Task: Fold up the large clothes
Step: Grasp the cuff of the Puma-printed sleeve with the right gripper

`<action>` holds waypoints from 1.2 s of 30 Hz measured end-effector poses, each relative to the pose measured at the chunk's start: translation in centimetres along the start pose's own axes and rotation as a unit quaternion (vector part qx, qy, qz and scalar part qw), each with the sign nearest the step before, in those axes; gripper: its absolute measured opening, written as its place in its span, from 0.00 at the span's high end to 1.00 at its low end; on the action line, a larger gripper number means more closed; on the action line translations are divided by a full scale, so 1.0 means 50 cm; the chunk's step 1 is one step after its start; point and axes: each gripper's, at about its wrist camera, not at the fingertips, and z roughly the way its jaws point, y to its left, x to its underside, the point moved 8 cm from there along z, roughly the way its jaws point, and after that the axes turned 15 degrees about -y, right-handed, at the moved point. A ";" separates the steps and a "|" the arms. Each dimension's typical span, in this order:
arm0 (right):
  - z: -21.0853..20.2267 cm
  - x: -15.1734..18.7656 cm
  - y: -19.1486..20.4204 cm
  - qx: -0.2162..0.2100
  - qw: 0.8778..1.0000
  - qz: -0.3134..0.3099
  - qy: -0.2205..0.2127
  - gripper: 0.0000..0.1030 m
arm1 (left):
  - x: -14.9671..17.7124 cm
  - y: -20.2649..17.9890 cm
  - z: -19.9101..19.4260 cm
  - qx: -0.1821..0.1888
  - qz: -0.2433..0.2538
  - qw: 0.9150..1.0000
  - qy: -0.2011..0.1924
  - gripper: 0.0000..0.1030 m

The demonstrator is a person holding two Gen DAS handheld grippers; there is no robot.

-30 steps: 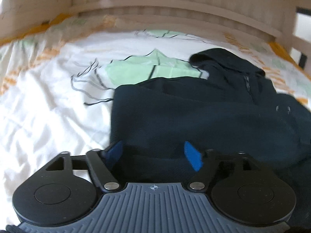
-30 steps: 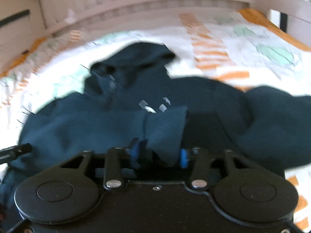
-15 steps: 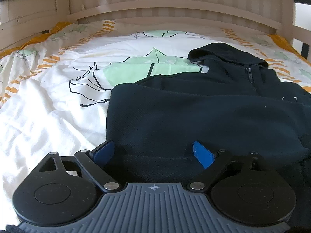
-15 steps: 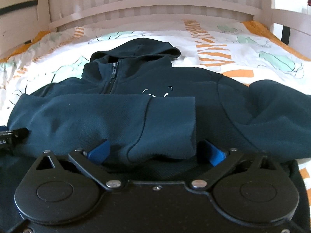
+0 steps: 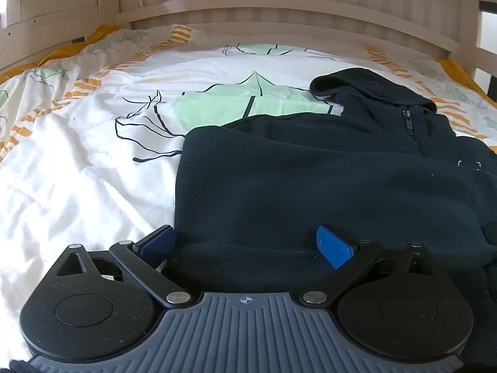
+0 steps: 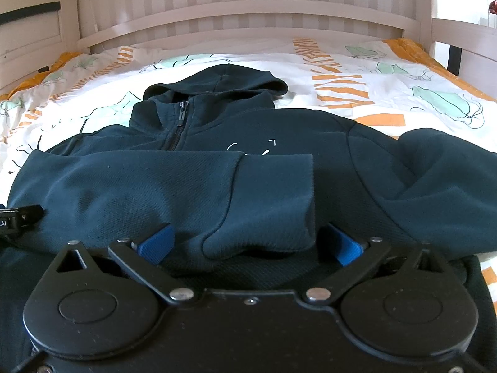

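A dark navy zip hoodie (image 6: 217, 143) lies front up on the bed, hood toward the headboard. One sleeve (image 6: 174, 192) is folded across the chest, its cuff (image 6: 273, 199) ending near the middle. My right gripper (image 6: 247, 244) is open, its blue pads either side of the cuff's near edge, holding nothing. My left gripper (image 5: 245, 245) is open over the folded left edge of the hoodie (image 5: 310, 186), empty. The other sleeve (image 6: 435, 168) lies bunched at the right.
The bed has a white duvet (image 5: 77, 171) with green and orange prints. A pale wooden slatted headboard (image 6: 248, 9) and side rails (image 6: 462, 37) close it in. The left gripper's tip (image 6: 20, 217) shows at the right view's left edge.
The right gripper opened and let go of the sleeve cuff, which now lies flat across the chest. The left gripper's fingers also spread wider. Both views have steadied.
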 end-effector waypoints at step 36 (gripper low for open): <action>-0.141 -0.049 -0.678 0.266 0.926 0.263 0.035 0.01 | -0.138 -0.158 -0.098 0.034 -0.018 0.999 -0.034 0.16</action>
